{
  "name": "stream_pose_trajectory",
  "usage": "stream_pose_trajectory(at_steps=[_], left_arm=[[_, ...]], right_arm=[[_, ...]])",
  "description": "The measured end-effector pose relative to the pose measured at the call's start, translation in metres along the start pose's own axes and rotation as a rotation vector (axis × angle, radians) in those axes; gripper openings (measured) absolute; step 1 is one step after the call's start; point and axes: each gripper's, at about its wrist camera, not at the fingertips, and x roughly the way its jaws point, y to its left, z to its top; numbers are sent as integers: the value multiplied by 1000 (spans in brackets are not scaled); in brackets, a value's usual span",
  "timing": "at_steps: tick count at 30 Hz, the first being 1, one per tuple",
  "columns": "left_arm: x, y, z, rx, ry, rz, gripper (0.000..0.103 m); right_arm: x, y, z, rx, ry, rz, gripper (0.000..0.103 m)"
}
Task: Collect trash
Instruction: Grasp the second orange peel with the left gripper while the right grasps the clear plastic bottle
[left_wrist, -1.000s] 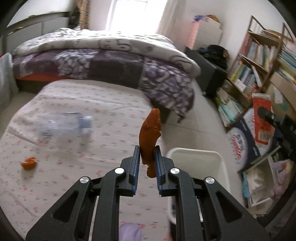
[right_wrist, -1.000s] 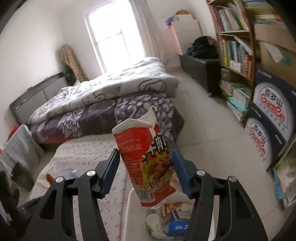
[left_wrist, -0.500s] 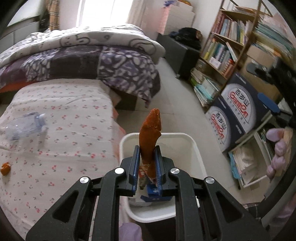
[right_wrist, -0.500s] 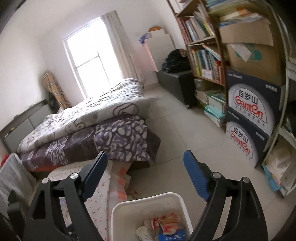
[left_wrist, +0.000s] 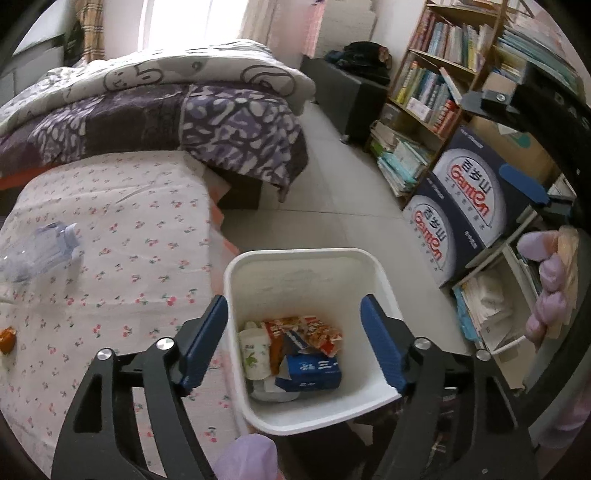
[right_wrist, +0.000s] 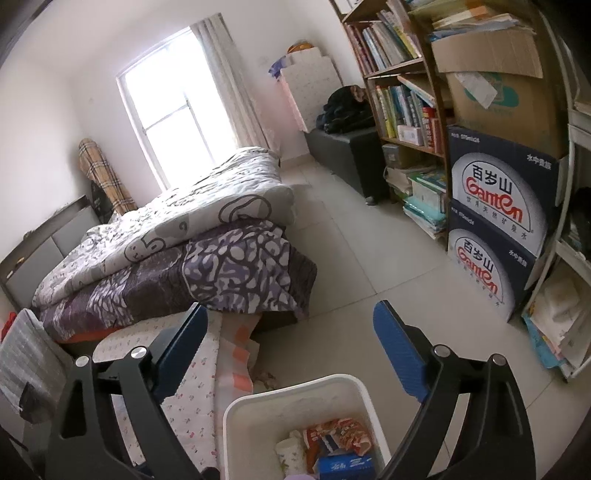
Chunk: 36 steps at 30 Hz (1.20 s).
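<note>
A white trash bin (left_wrist: 306, 266) stands on the floor beside the floral-sheeted surface (left_wrist: 122, 236). It holds a red noodle wrapper (left_wrist: 314, 330), a blue box (left_wrist: 314, 373) and a paper cup (left_wrist: 255, 350). My left gripper (left_wrist: 293, 334) is open and empty, right above the bin. My right gripper (right_wrist: 290, 349) is open and empty, above and behind the bin (right_wrist: 258, 410). A crushed clear plastic bottle (left_wrist: 37, 247) and a small orange scrap (left_wrist: 6, 339) lie on the floral sheet at the left.
A bed with a purple and white quilt (left_wrist: 159, 107) stands behind. Bookshelves (left_wrist: 436, 70) and stacked Ganten water boxes (left_wrist: 461, 214) line the right wall. Tiled floor (left_wrist: 332, 184) lies between bed and shelves. A gloved hand (left_wrist: 546, 284) shows at the right edge.
My left gripper opened over the bin and the orange peel it held is gone from its fingers. My right gripper let go of the red noodle wrapper, which now lies in the bin.
</note>
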Motion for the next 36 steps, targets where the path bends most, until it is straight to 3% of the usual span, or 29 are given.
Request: stream_pose_trajectory(at_steps=[4, 7, 11, 13, 18, 21, 27, 33, 36], left_arm=[[1, 22, -3, -22, 13, 71, 78], [0, 59, -9, -104, 32, 188, 79], [-7, 120, -19, -317, 58, 348, 80], [-18, 168, -31, -489, 58, 474, 81], [-38, 250, -53, -777, 26, 594, 81], [-41, 281, -55, -849, 11, 628, 81], [-29, 331, -63, -981, 15, 624, 78], [-21, 362, -65, -1029, 13, 626, 75], [-22, 366, -58, -1001, 0, 635, 64]], right_arm=[[7, 15, -7, -27, 33, 10, 92], [18, 34, -18, -52, 86, 30, 92], [25, 67, -34, -101, 144, 85, 92], [27, 84, -41, -131, 157, 110, 92], [31, 121, -62, -204, 201, 165, 92], [35, 136, -70, -236, 227, 180, 92], [45, 149, -79, -254, 265, 181, 92], [60, 162, -86, -257, 311, 186, 92], [67, 171, -92, -265, 338, 197, 92]])
